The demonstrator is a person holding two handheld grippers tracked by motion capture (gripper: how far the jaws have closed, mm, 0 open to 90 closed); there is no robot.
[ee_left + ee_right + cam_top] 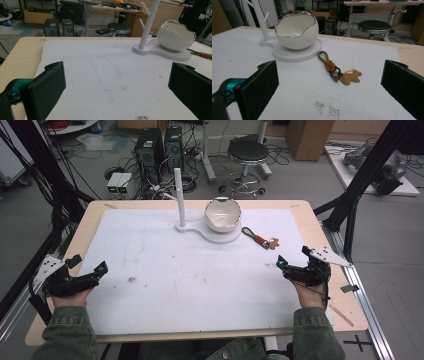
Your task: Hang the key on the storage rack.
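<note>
Fingers of both the left gripper (95, 272) and right gripper (289, 265) stand spread, empty; keychain (339, 71) lies beside the stand's base (287, 55); 1 careless reach could topple the egg-shaped bowl (295, 31).

Black stool (248, 153), computer towers (159, 147) behind table.

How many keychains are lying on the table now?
1. The keychain lies flat on the white mat, just right of the stand's base that carries the egg-shaped bowl. Nothing seems hidden.
</note>
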